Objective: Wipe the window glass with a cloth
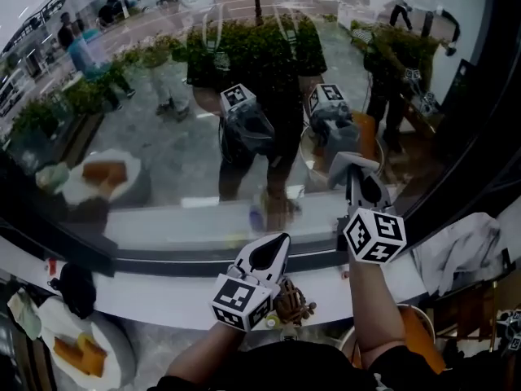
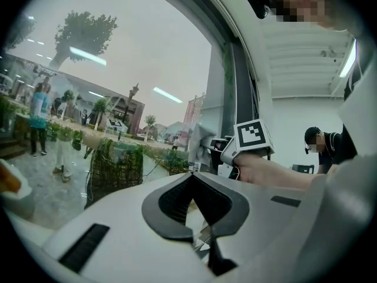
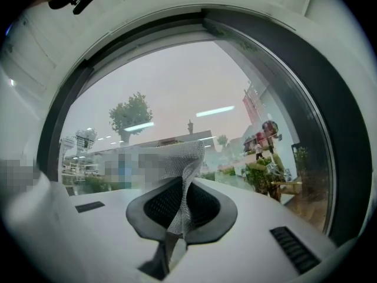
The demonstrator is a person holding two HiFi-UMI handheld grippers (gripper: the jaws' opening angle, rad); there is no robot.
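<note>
The window glass (image 1: 203,137) fills the upper head view and mirrors me and both grippers. My right gripper (image 1: 356,179) is raised at the pane right of centre, shut on a grey mesh cloth (image 1: 350,164). In the right gripper view the cloth (image 3: 177,164) stands up folded between the pads, with the right gripper (image 3: 181,187) aimed at the glass (image 3: 194,87). My left gripper (image 1: 273,252) hangs lower, over the sill, jaws together and holding nothing. The left gripper (image 2: 193,180) looks past the right gripper's marker cube (image 2: 253,135) and the cloth (image 2: 200,141).
A white sill (image 1: 155,287) runs under the pane, with a dark window frame (image 1: 460,173) curving up on the right. A plate (image 1: 110,361) with bread lies low left, beside a dark object (image 1: 77,287). A white rag (image 1: 464,251) lies at right. A person (image 2: 324,146) stands behind.
</note>
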